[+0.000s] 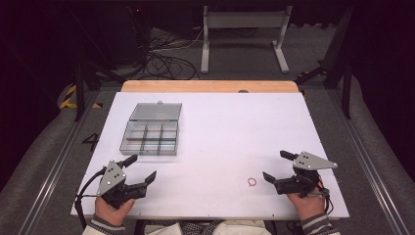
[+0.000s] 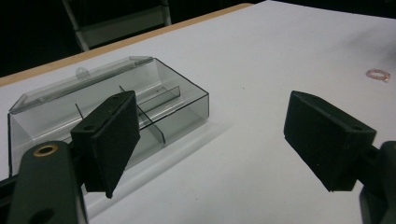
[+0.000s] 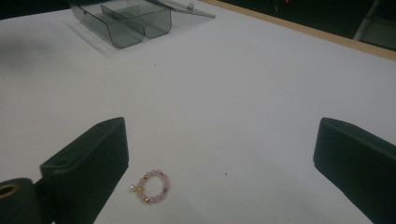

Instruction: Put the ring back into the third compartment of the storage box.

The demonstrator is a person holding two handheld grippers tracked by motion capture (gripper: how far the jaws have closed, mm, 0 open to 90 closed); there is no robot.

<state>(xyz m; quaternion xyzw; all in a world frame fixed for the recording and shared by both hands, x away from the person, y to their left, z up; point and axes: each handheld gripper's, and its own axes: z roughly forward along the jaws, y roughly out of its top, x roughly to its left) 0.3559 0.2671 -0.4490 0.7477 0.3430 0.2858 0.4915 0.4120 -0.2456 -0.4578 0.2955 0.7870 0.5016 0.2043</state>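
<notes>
Beaded ring (image 1: pixel 252 181), pink with small gold bits, is lying flat on the white bench (image 1: pixel 220 127) in the lower right of centre of the high view, and nothing is gripping it. Judging from how things are lying, I am taking the job to be getting this ring into the clear compartment box (image 1: pixel 150 137), and I am reading it as barely begun.

Going from the left of the high view: my left tongs (image 1: pixel 142 170) are resting at the lower left, spread wide with nothing between them. In the left gripper view they are pointing toward the box, which is sitting just beyond them with its lid (image 1: pixel 156 111) already folded back and lying flat behind it. So the opening step is looking done, and the compartments I can see are showing nothing inside.

Further right, in the lower middle, the ring is sitting well apart from the box, with bare bench between them.

At the lower right, my right tongs (image 1: pixel 279 167) are also standing wide apart and holding nothing. In the right gripper view the ring (image 3: pixel 152 186) is lying near the left-hand pad (image 3: pixel 91 163), just off it and not touching.

What I am judging as left: closing on the ring, carrying it across to the upper left, dropping it into a compartment, and perhaps shutting the lid.
</notes>
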